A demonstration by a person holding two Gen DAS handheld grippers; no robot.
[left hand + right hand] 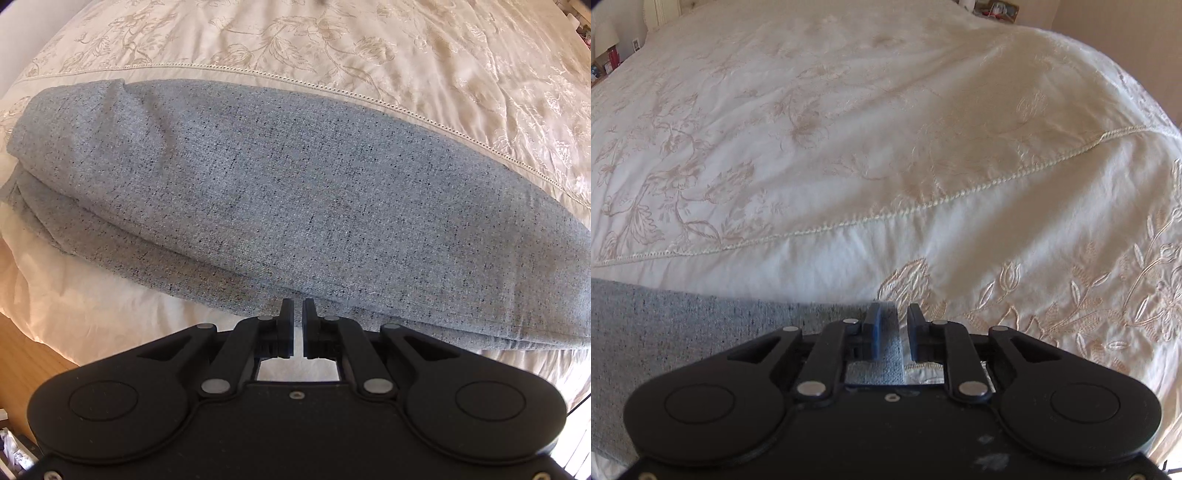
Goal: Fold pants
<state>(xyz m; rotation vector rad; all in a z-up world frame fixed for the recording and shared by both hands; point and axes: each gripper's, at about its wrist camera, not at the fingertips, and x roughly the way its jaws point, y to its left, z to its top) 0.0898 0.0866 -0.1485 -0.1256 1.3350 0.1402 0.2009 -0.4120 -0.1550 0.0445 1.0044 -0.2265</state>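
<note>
The pants [280,192] were a grey-blue woven pair flecked with dark specks, folded into a long, flat band of several layers. They lay across a cream bed cover [424,62] embroidered with flowers, along its stitched border. At one end the stacked layer edges showed, slightly rumpled with soft creases. In the right wrist view the other end [683,325] reached the lower left, lying flat.

a home bedroom: embroidered cream bedspread [849,129], lamp [605,35] at bedside.
</note>
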